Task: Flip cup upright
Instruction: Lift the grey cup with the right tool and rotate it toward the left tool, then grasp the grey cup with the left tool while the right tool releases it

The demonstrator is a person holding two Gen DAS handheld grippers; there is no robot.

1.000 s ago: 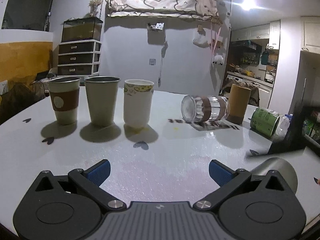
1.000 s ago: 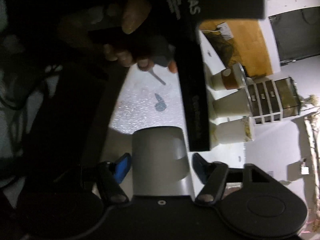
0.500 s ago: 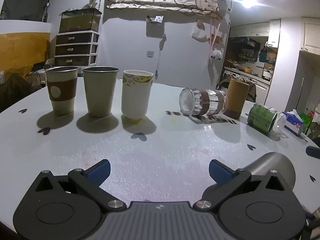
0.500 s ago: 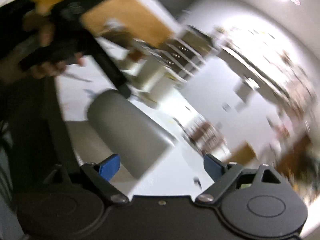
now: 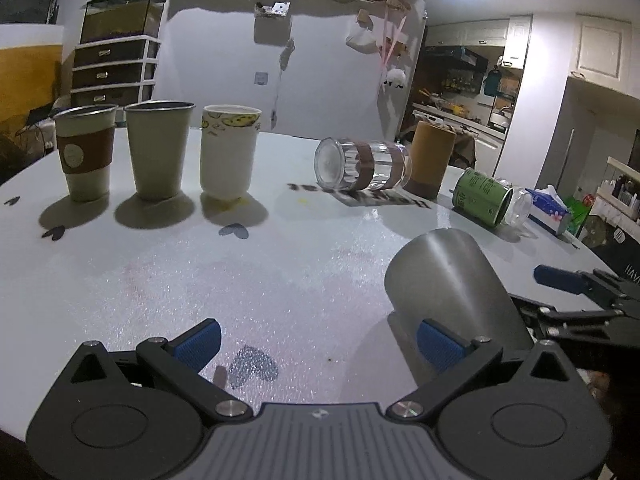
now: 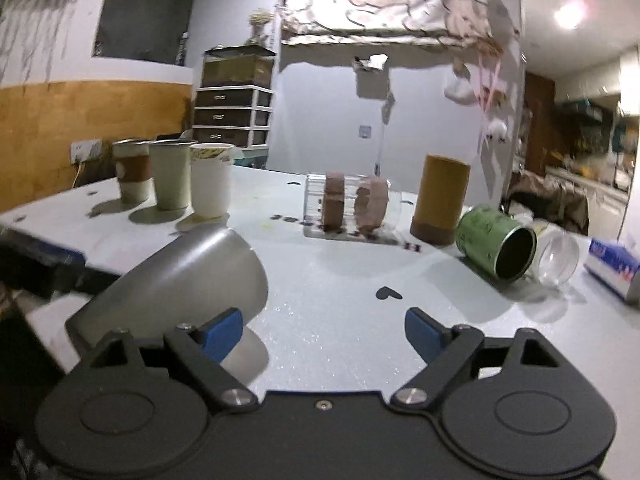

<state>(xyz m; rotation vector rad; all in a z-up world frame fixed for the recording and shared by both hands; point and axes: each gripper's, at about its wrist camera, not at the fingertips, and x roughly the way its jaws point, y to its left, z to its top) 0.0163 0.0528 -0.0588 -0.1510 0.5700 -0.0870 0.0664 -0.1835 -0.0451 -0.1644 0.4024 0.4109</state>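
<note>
Lying tilted, steel cup (image 6: 176,280) left of right gripper (image 6: 323,326)

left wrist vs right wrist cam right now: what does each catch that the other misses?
Left wrist only: the right claw at the frame's right edge, and the glass cup's closed base facing the camera.

Right wrist only: the green can's dark open mouth, a clear jar lying beside it, and the glass cup side-on.

Both: the steel cup not yet upright, three upright cups in a row, the brown cylinder, the tissue box and the white table. Both claws are open and hold nothing.
</note>
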